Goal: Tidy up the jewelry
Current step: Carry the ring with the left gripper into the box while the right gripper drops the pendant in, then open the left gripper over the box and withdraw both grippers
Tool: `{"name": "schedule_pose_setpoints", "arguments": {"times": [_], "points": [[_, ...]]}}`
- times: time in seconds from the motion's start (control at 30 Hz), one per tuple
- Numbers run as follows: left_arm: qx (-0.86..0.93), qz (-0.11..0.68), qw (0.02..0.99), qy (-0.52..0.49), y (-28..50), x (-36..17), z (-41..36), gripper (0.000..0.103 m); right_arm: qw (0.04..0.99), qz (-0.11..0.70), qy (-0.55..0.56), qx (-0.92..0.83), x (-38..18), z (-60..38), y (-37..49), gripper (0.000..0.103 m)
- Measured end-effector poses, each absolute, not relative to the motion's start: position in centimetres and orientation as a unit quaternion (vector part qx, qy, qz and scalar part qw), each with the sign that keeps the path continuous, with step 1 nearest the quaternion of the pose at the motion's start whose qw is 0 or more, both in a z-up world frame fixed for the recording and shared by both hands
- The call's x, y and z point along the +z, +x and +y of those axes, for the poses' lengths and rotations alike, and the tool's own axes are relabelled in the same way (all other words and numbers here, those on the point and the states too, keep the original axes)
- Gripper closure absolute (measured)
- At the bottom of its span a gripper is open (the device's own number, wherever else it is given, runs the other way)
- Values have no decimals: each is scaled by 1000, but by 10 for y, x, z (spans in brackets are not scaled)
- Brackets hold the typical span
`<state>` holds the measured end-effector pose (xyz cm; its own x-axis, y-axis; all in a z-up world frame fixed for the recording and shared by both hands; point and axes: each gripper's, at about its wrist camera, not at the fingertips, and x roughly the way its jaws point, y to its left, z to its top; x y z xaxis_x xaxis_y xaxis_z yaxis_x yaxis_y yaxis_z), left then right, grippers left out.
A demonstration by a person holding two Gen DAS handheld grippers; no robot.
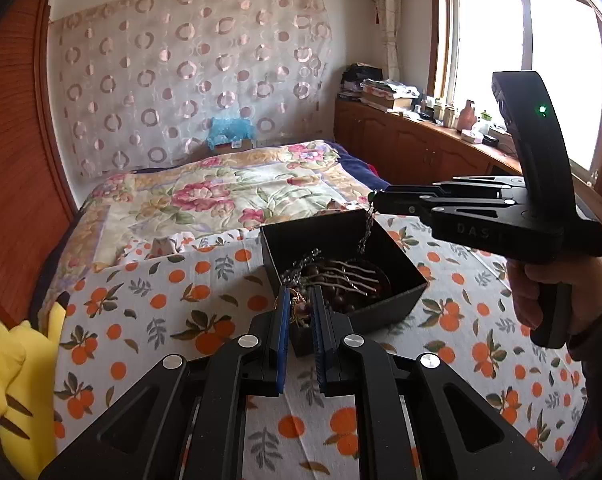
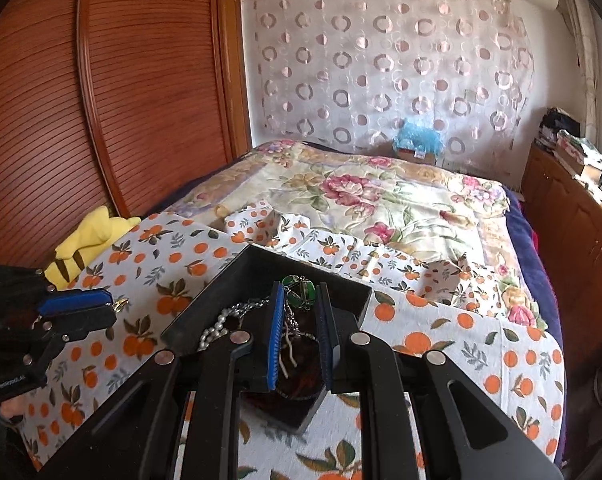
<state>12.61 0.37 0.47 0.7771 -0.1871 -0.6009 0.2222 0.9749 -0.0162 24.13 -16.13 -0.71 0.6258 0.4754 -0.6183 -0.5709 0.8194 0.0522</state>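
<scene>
While poised over the black box (image 1: pixel 385 312), right gripper (image 2: pixel 301 300) clamped narrow on a green pendant (image 2: pixel 299 295), with its silver chain (image 1: pixel 366 229) dangling down into the box. Left gripper (image 1: pixel 301 305) at the box's near corner, jaws pinched almost together on a small gold piece (image 2: pixel 121 303). Inside the box, dark beads (image 1: pixel 335 282) tangled with other chains. Underneath, an orange-print cloth (image 1: pixel 205 300); beside it, a yellow plush toy (image 1: pixel 17 376).

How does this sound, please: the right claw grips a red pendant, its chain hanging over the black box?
Not quite: the pendant is green, not red, as the right wrist view shows. The rest stands: the right claw grips it, and its chain hangs over the black box.
</scene>
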Motion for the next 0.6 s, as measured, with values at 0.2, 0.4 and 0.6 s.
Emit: {"name": "schedule_pose_setpoints", "arguments": {"times": [0.2,0.4,0.6], "points": [[-104,320,941,32,143,5,-1,94,898,324,-73,288,-7,-163,248,83],[-102,325,939,39,158,3,-11,94,901,323,-76,280,-10,-172,239,83],[-105,334,936,41,174,0,-23,94,903,316,-79,279,-14,-189,216,83]]}}
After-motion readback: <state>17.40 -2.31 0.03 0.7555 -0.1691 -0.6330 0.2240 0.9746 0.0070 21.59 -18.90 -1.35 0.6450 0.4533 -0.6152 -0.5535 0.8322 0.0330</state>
